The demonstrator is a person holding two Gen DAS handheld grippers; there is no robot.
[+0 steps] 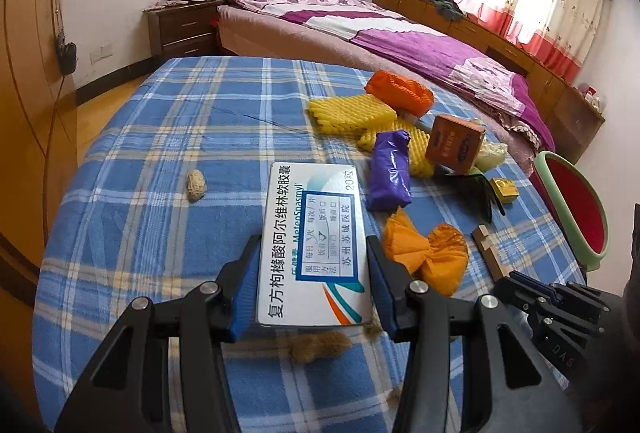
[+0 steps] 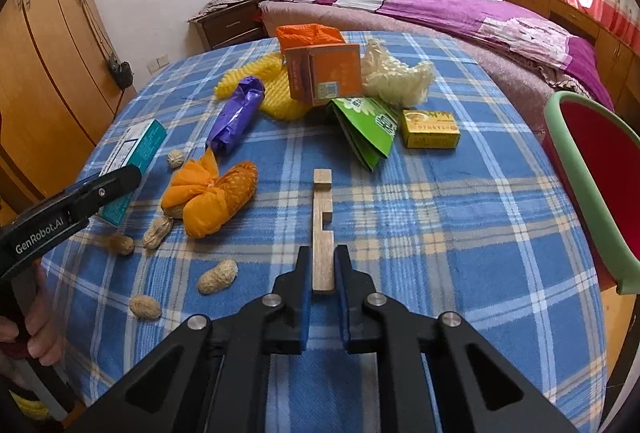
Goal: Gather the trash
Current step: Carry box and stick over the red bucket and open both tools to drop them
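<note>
Left wrist view: left gripper point(image 1: 312, 287) clamps the medicine box point(image 1: 314, 241); right gripper point(image 2: 323, 283) clamps the wooden piece point(image 2: 323, 233) by one end, so it may pivot loose before reaching the bin point(image 2: 576, 137) off the tabletop's right edge.

The peanut point(image 1: 320, 347) right under the medicine box point(image 1: 314, 245) in the left wrist view is a blurry lump, half covered by the box. The red bin point(image 1: 576, 205) with the green rim gets chopped off by the right edge in both views (only a slice shows). The green packet point(image 2: 366, 129) is partly tucked under the orange carton point(image 2: 326, 75), so its print is unreadable. The small yellow box point(image 2: 430, 128) has lettering too tiny to make out. The hand point(image 2: 28, 329) at the left edge is mostly cut off.
</note>
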